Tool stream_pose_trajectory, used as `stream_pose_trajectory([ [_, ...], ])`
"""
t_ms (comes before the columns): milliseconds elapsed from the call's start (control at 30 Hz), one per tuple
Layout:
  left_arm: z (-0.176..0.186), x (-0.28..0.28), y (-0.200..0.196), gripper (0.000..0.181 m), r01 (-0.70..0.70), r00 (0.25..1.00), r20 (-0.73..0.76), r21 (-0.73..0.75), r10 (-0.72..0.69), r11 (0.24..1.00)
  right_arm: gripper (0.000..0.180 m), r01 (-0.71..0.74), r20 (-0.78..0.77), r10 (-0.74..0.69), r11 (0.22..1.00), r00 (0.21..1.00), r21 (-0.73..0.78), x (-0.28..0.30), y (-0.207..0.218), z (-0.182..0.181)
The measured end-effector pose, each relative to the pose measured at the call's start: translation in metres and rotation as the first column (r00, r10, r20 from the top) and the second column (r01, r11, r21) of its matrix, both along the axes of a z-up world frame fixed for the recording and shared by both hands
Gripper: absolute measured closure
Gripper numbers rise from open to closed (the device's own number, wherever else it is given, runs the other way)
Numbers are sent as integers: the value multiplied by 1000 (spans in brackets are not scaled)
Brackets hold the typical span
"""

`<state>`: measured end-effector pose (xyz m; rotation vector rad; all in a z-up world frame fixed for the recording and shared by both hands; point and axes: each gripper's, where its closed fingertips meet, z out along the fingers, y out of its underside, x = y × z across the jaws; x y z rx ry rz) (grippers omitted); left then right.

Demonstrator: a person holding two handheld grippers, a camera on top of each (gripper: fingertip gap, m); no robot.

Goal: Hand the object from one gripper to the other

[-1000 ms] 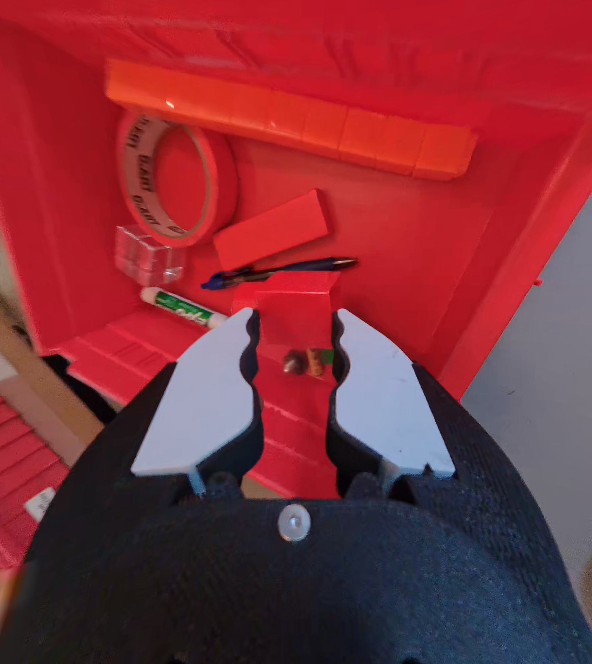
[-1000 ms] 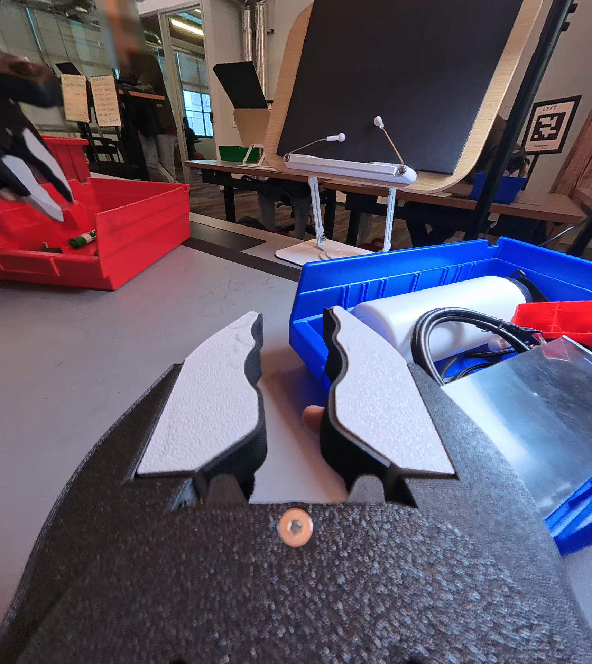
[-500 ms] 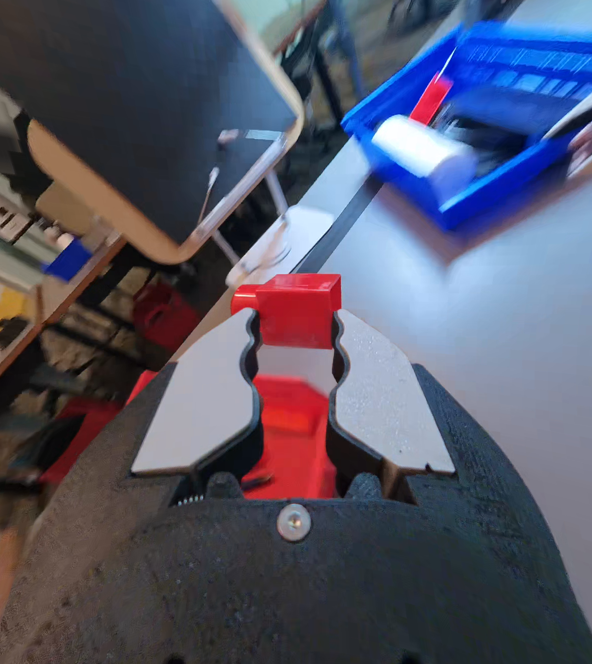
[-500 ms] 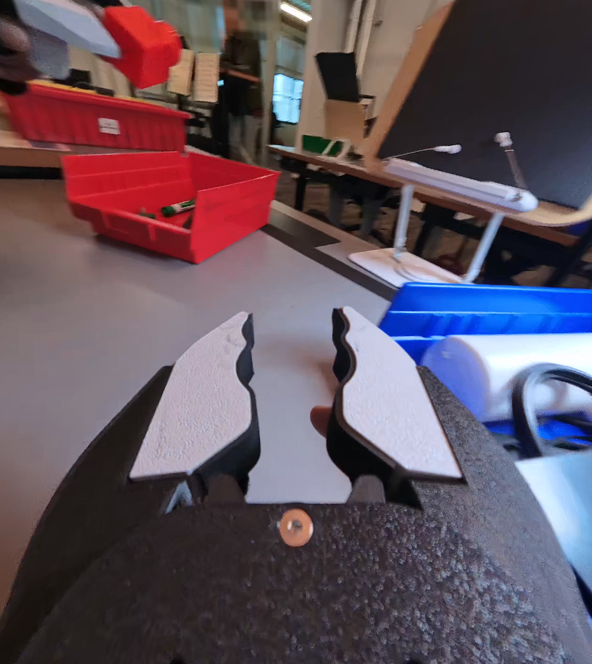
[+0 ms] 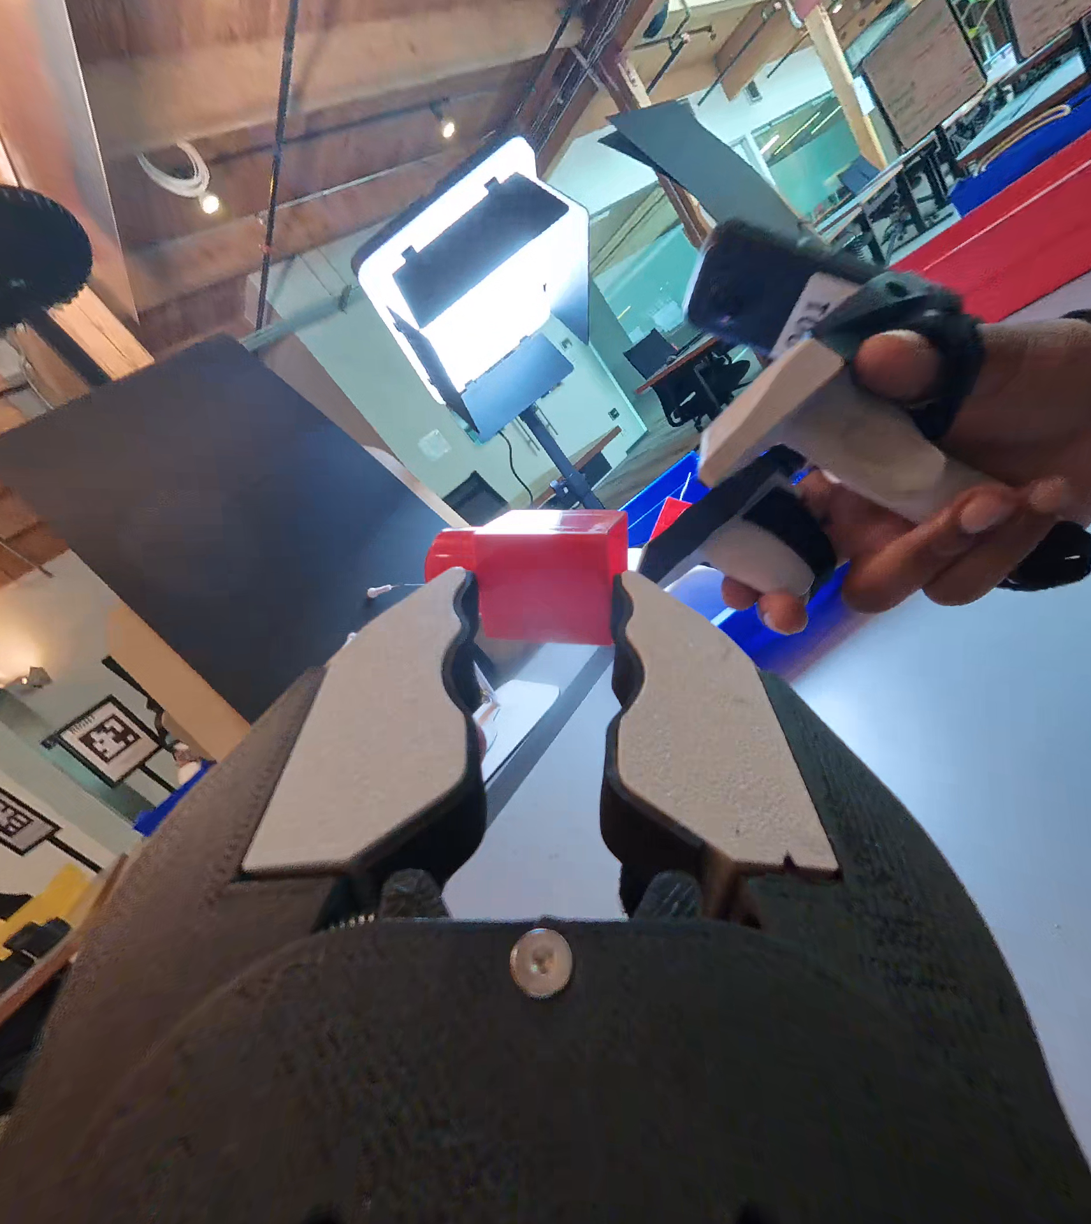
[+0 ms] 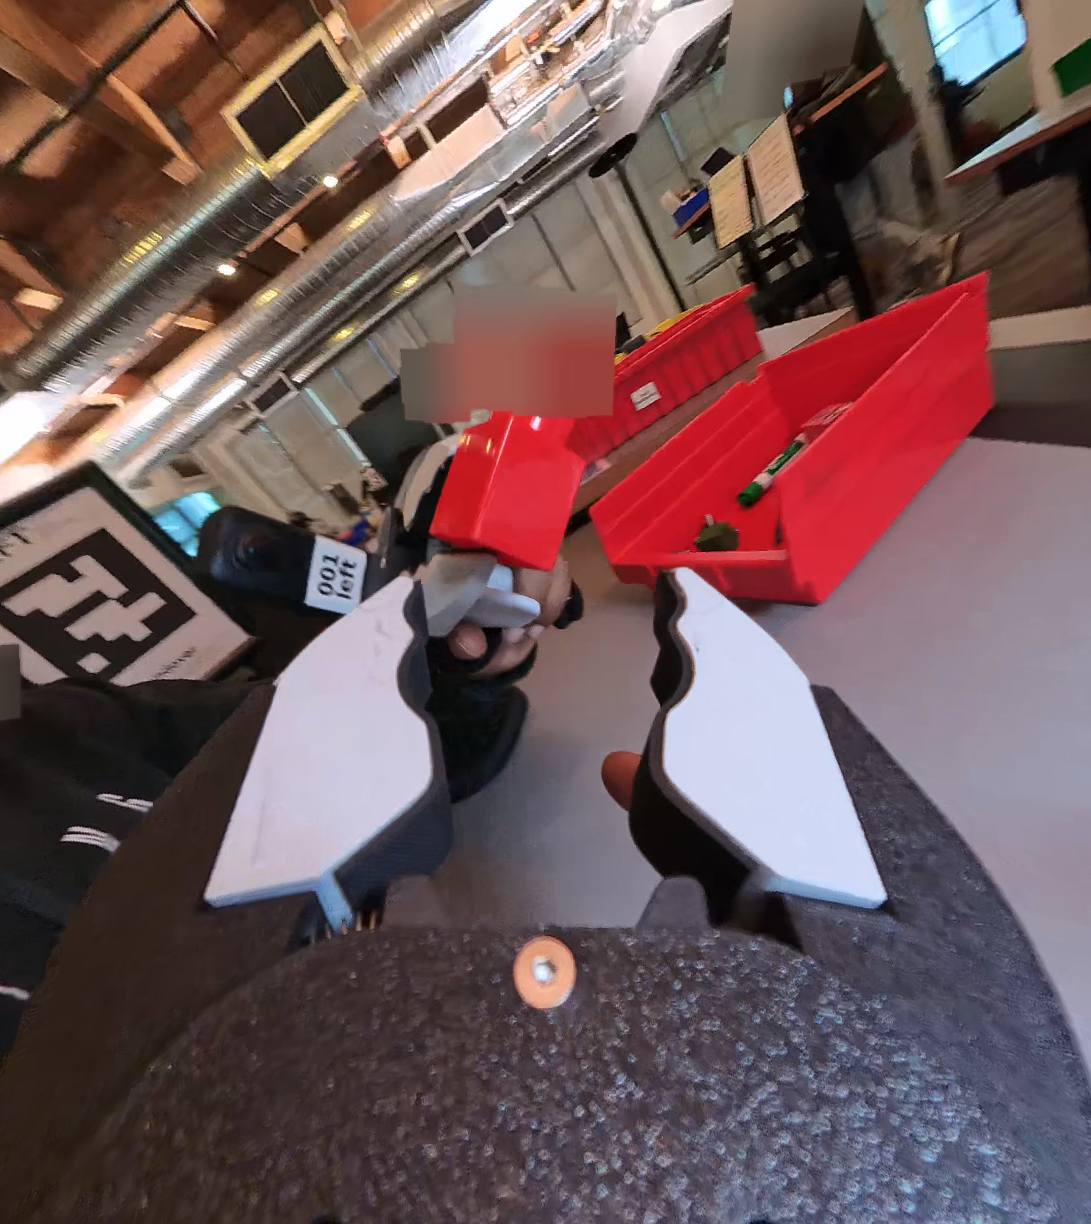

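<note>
1. Right wrist view: grey matte tabletop (image 6: 927,695) carries an open red plastic bin (image 6: 887,463), well apart from both grippers; a green marker pen (image 6: 773,469) lies inside it.
2. Right gripper (image 6: 539,599): white fingers spread wide, nothing between them, pointed at the object.
3. Left gripper (image 5: 544,606): pinching the small red plastic box (image 5: 549,583) at its fingertips, held aloft above the table.
4. Judgement: hand-over not yet made. Right fingers should straddle the box's free end, clear of the left fingertips, and press firm before the left lets go.
5. Risk: smooth plastic may slip if release comes early.
</note>
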<state>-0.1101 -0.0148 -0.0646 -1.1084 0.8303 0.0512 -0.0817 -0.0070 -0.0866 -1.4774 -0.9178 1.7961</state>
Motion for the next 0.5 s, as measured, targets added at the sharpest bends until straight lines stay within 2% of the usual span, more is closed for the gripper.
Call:
stream_pose_trajectory([
  [100, -6, 6, -9, 143, 39, 998, -51, 47, -37, 998, 114, -113, -36, 109, 982, 993, -151, -9, -1, -8],
  [200, -20, 17, -11, 143, 80, 988, -133, 47, -73, 996, 120, -233, -35, 232, 942, 972, -240, -13, -12, -17],
  [300, -36, 23, -10, 143, 115, 981, -160, 3, -113, 993, 142, -289, -54, 285, 924, 957, -249, -9, -20, -21],
  [400, -43, 25, -7, 143, 156, 981, -103, -73, -163, 985, 144, -268, -41, 266, 938, 963, -220, -6, -17, -27],
  [500, -48, 25, -5, 140, 251, 968, 63, -222, -243, 942, 144, -216, -50, 212, 969, 976, -123, -3, -12, -25],
])
